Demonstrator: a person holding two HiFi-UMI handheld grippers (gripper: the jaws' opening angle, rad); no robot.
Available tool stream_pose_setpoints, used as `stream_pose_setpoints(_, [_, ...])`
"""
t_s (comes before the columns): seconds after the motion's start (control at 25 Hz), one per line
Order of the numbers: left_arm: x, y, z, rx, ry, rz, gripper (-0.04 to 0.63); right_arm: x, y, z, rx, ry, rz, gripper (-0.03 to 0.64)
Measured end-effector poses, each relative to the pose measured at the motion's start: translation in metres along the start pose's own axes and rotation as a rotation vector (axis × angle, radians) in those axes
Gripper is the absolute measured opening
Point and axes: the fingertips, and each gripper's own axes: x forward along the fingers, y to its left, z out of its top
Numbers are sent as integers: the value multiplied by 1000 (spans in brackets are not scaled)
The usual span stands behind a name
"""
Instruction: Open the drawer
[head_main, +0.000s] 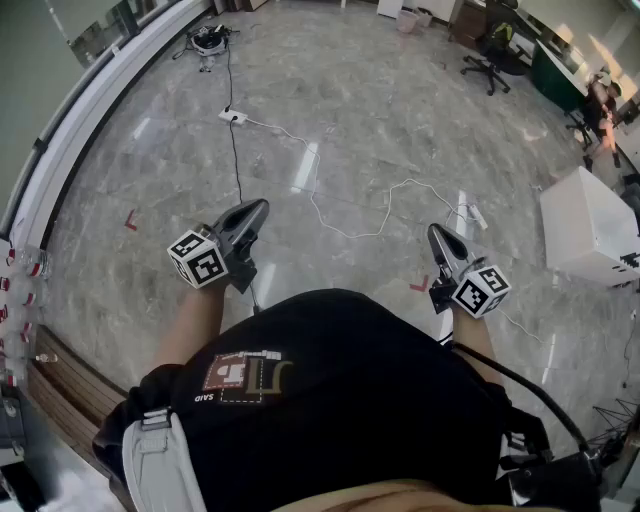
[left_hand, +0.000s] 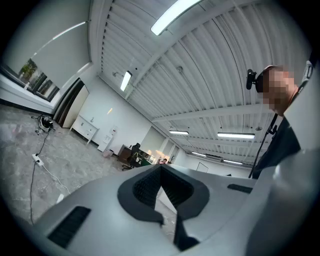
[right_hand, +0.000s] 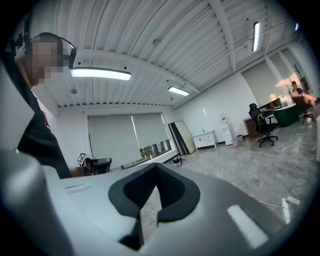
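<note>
Left gripper (head_main: 258, 207): jaws closed tip to tip, nothing between; held level in front of waist, pointed forward over marble floor (head_main: 380, 120). Right gripper (head_main: 437, 231): likewise pinched together, empty, level, well apart from left. Marker cube (head_main: 198, 258) at rear of each. On black shirt (head_main: 340, 400), print "SAID" (rest too small to read). White cabinet (head_main: 592, 225) on floor, off to right of right gripper; drawer not made out on it. Seen in gripper views alone: ceiling lights (right_hand: 100, 73), white sideboard (left_hand: 84, 129) by far wall.
</note>
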Motion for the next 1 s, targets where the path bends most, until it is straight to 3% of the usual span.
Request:
stream_pose_setpoints(0.48, [3,-2,3,1,16,1,-2,4,7,7,-27,-11,28,0])
stream_pose_setpoints(0.64, [2,-2,3,4,8,2,-2,5,11,13,10,-40,68,0])
stream_pose_setpoints(1.0, [-5,-2,2,9,-12,3,-2,4,6,18,11,-53,48,2])
